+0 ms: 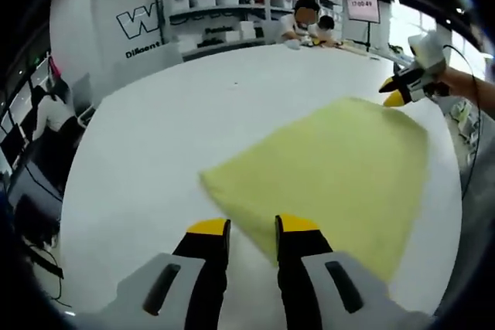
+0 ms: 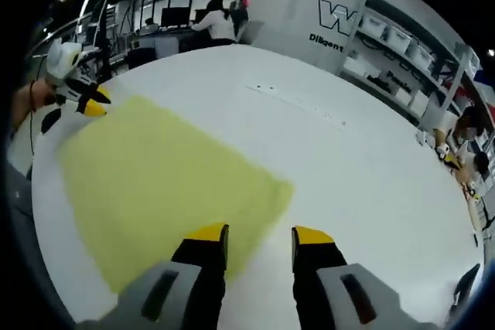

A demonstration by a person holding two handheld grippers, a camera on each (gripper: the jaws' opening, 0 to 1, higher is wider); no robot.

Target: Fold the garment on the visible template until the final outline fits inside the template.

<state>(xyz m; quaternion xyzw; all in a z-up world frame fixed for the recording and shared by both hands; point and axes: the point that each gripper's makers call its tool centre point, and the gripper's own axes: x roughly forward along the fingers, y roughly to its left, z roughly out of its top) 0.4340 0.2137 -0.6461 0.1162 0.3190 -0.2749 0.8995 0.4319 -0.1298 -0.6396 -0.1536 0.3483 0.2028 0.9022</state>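
Left gripper view: left gripper [image 1: 253, 227] low over the white table [image 1: 147, 160], jaws apart and holding nothing, yellow tips just at the near edge of the yellow garment [image 1: 340, 168]. Garment lies flat, spread toward the right. Right gripper [image 1: 404, 89] at the garment's far corner; grip there cannot be told.

Right gripper view: right gripper [image 2: 259, 237] jaws parted, empty, left tip over the garment's [image 2: 162, 183] near corner. Left gripper [image 2: 77, 98] at the far corner. Shelving with bins [image 2: 402, 52] stands behind the table

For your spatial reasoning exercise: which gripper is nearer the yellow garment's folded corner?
Right. The right gripper hangs open just beside that corner of the yellow garment; the left gripper, also open, sits over the opposite edge.
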